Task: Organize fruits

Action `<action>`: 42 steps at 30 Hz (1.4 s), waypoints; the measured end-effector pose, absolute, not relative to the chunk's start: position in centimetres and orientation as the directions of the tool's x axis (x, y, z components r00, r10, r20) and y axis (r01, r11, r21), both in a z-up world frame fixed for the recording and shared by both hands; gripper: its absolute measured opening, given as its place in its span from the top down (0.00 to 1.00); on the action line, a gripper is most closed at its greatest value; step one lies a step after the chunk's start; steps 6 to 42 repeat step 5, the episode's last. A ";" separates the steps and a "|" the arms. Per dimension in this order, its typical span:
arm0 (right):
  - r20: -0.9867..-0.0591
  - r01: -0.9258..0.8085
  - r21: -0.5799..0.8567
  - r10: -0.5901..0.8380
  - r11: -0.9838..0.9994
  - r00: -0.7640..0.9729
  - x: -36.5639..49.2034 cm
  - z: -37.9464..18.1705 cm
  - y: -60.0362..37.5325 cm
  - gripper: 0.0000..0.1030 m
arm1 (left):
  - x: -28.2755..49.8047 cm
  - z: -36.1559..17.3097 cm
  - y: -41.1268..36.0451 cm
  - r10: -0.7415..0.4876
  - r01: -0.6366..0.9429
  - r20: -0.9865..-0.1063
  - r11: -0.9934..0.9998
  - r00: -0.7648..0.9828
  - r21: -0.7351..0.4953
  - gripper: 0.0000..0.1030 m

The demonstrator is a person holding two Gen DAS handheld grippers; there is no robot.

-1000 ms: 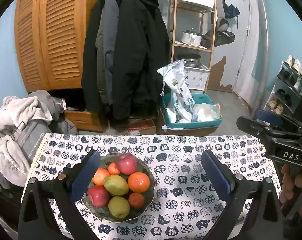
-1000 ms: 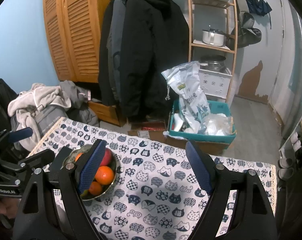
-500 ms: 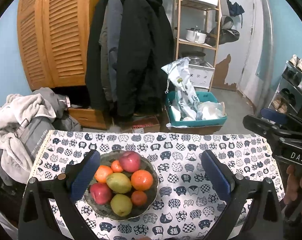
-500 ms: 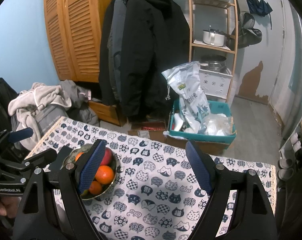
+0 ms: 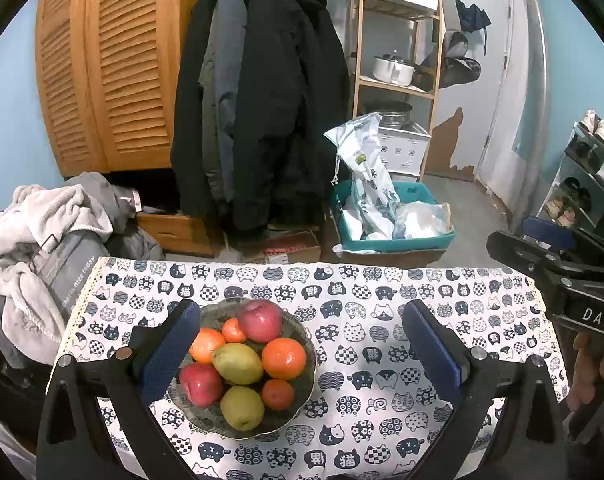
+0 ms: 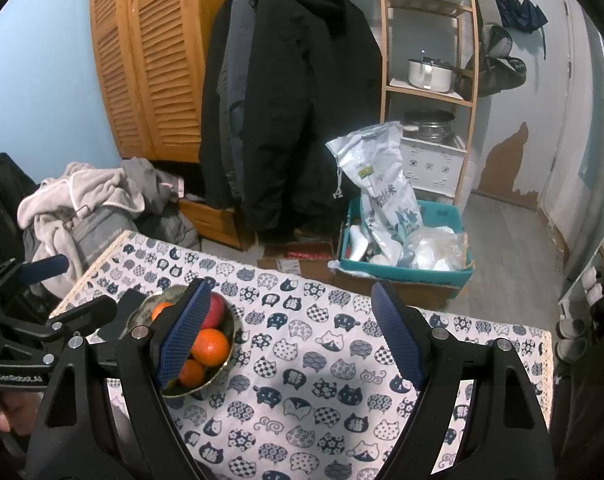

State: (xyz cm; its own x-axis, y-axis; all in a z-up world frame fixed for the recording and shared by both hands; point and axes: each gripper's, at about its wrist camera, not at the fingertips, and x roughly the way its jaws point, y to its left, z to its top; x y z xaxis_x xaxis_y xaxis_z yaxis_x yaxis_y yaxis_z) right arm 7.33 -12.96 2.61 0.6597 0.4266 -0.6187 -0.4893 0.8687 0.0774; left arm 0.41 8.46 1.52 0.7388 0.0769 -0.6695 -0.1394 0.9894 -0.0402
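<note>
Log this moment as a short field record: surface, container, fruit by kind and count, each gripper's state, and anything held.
surface: table under a cat-print tablecloth
container: glass bowl, on the table's left part
fruit: all in the bowl; two red apples, two yellow-green pears, four oranges of differing sizes
left gripper: open, above the table, bowl seen between its fingers
right gripper: open, over bare cloth to the right of the bowl
held: nothing in either gripper
</note>
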 end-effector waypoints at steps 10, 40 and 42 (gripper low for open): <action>-0.620 -0.490 0.078 0.427 0.868 0.658 7.3 2.6 -13.0 0.21 | 0.3 1.6 8.4 0.082 -0.139 -0.669 0.990 0.739 -0.032 0.01; -0.620 -0.490 0.078 0.427 0.868 0.658 7.3 2.6 -13.0 0.21 | 0.3 1.6 8.4 0.082 -0.139 -0.669 0.990 0.739 -0.032 0.01; -0.620 -0.490 0.078 0.427 0.868 0.658 7.3 2.6 -13.0 0.21 | 0.3 1.6 8.4 0.082 -0.139 -0.669 0.990 0.739 -0.032 0.01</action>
